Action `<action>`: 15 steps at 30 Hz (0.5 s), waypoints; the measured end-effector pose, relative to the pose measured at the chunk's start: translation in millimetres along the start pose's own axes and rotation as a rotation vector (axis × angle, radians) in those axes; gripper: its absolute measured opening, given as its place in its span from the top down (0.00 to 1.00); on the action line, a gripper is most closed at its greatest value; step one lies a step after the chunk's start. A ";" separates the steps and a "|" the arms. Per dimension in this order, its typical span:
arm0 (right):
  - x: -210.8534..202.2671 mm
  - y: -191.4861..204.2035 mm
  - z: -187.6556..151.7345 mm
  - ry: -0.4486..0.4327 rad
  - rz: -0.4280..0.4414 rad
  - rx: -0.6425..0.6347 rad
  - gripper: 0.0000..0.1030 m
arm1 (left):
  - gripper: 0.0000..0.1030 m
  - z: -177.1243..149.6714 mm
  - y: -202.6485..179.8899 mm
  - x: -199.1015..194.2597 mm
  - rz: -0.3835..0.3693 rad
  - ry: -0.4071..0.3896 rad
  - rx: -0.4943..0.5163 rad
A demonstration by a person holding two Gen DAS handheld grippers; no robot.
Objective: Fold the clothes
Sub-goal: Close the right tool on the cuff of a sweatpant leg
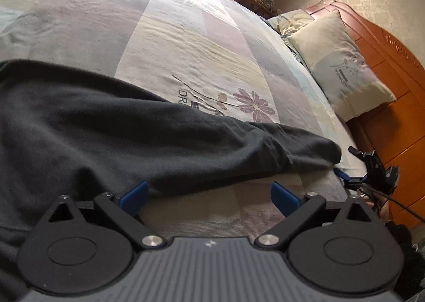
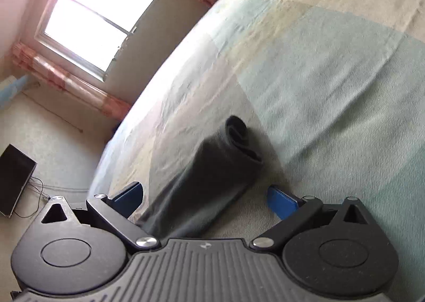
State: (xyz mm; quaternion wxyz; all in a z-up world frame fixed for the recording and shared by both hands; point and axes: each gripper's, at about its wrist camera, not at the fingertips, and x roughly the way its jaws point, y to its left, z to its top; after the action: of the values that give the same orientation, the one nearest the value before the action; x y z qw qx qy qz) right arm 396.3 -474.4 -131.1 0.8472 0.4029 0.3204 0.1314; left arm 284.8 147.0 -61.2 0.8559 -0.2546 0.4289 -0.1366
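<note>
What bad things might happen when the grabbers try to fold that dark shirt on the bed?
1. The sleeve runs between the open right gripper fingers, near the bed edge. A loose pinch might let it slip off.
2. The left gripper is open at the dark garment hem. It may grab the bedsheet too and drag it.
3. The sleeve end is rolled, so folding now might trap that bump.

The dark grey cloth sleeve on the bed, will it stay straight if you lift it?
Probably not: the dark grey cloth sleeve lies creased and soft, so it would likely droop. It looks light. It seems unlikely to roll.
</note>
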 end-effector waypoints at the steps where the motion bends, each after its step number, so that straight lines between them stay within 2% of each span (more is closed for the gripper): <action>1: 5.6 -1.2 4.4 -0.003 0.009 -0.019 0.02 | 0.05 -2.0 0.1 0.5 -0.022 -0.002 -0.024; 4: 22.1 -2.5 17.3 0.010 0.035 -0.065 0.00 | 0.05 -5.5 -5.0 6.0 -0.013 0.005 -0.046; 6: 30.8 0.5 22.7 0.059 0.051 -0.076 0.00 | 0.05 -7.6 -8.5 8.2 0.009 0.006 -0.042; 10: 38.0 1.3 22.4 0.184 0.151 -0.117 0.02 | 0.05 -11.7 -11.3 9.9 0.032 0.001 -0.052; 15: 55.2 -5.3 43.1 0.157 0.174 -0.057 0.10 | 0.05 -14.3 -15.9 13.6 0.061 0.000 -0.055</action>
State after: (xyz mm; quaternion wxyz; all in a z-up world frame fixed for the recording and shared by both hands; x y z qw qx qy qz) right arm 466.1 -477.1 -139.0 0.8160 0.3936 0.3457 0.2446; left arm 281.2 123.1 -68.6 0.8524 -0.2651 0.4399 -0.0984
